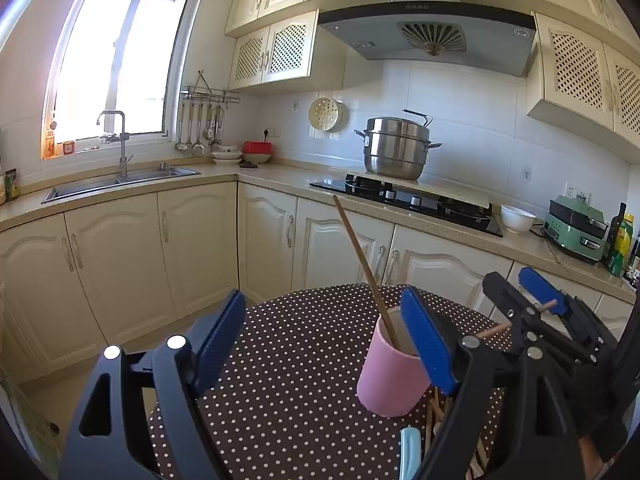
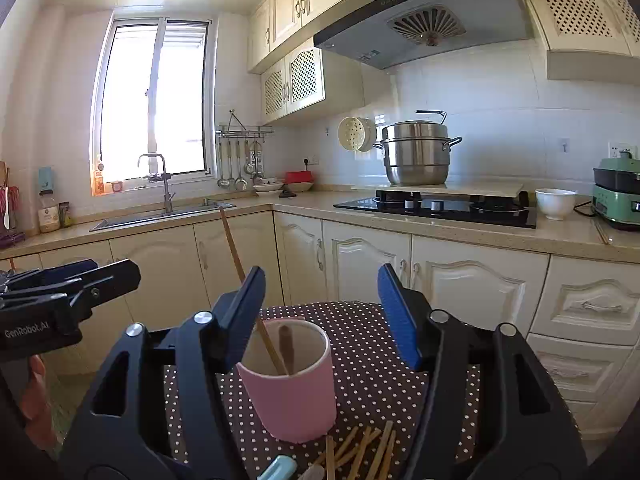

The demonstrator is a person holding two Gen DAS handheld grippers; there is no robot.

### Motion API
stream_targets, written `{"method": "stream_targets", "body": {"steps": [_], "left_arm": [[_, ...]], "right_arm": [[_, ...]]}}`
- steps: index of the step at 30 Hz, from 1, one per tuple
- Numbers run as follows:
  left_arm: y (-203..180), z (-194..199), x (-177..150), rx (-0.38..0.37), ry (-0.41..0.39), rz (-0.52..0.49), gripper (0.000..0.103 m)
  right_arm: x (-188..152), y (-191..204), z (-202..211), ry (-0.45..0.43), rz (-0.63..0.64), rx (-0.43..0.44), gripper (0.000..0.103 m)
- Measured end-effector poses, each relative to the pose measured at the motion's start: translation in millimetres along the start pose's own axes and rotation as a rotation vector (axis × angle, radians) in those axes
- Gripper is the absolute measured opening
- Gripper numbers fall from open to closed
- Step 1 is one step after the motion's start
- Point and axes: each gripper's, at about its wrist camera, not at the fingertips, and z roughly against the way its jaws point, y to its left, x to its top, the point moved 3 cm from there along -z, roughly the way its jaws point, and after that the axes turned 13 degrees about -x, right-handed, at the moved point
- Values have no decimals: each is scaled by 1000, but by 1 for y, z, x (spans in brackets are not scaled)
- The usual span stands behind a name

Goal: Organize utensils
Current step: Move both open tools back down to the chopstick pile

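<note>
While you hold both grippers over the dotted table, these readings apply:

Cup: pink cup (image 2: 290,384) stands upright on the dotted tablecloth (image 2: 372,360), lower centre of the right wrist view; lower right of centre in the left wrist view (image 1: 390,380).
Chopstick in cup: one wooden chopstick (image 2: 248,288) leans out of the cup toward the upper left of the frame; its lower end rests inside the cup.
Loose chopsticks: a scatter of wooden chopsticks (image 2: 364,456) lies flat on the cloth just in front of the cup, at the bottom edge of the right wrist view.
Light blue item: (image 2: 278,468) bottom edge beside the loose chopsticks; you cannot tell what it is.
Your left gripper: (image 1: 324,340) jaws spread wide, nothing between the pads; the cup sits against the right-hand finger in the frame, contact unclear.
Your right gripper: (image 2: 322,320) jaws apart, cup rim and leaning chopstick between them, pads pressing on neither.
Background: steel pot (image 2: 416,156) on the stove (image 2: 436,206), upper right.
</note>
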Motion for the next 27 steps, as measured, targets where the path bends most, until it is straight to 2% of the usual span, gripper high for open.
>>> {"method": "stream_targets", "body": {"steps": [6, 12, 20, 27], "left_arm": [[-5, 20, -12, -24, 18, 17, 79], [-9, 33, -32, -54, 86, 61, 79], [-17, 35, -72, -99, 270, 140, 80], [-10, 27, -109, -151, 421, 225, 79]], "right_arm": [[-3, -1, 25, 0, 34, -19, 62], [-10, -3, 48, 29, 47, -29, 63], [-25, -10, 75, 104, 86, -43, 65], [-48, -23, 83, 248, 104, -44, 65]]}}
